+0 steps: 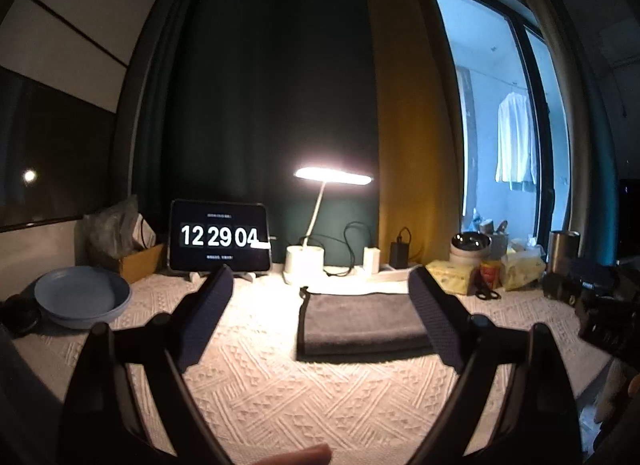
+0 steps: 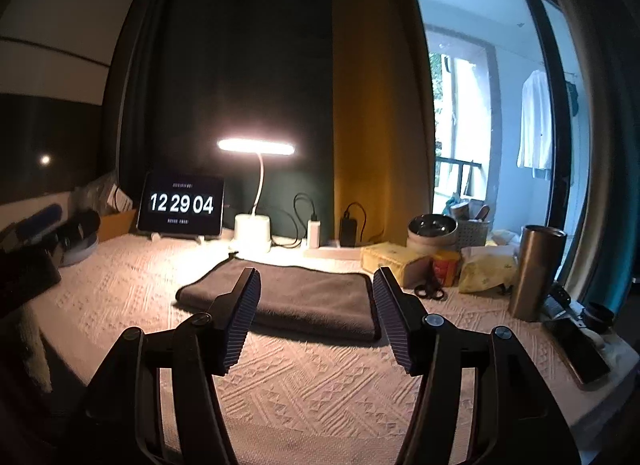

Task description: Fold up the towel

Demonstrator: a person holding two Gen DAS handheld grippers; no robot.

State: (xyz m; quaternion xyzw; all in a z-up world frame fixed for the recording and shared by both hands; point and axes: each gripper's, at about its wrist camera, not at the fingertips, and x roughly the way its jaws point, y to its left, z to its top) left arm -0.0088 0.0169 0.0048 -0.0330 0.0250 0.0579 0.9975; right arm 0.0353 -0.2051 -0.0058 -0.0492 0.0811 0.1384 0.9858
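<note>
A dark grey towel [image 1: 362, 323] lies folded flat on the white textured tablecloth [image 1: 260, 385], in front of the lit desk lamp. In the right wrist view the towel [image 2: 296, 297] lies straight ahead. My left gripper [image 1: 322, 281] is open and empty, held above the cloth to the left of the towel; its right finger overlaps the towel's right edge in view. My right gripper [image 2: 316, 279] is open and empty, held above the cloth just short of the towel's near edge. The right gripper's body also shows at the far right of the left wrist view [image 1: 600, 305].
A tablet clock [image 1: 219, 236], a white lamp [image 1: 304, 261], chargers and a power strip line the back. A blue plate [image 1: 82, 297] sits at the left. Tissue packs, scissors [image 2: 430, 291], a bowl, a steel tumbler [image 2: 536, 273] and a phone [image 2: 580, 349] crowd the right.
</note>
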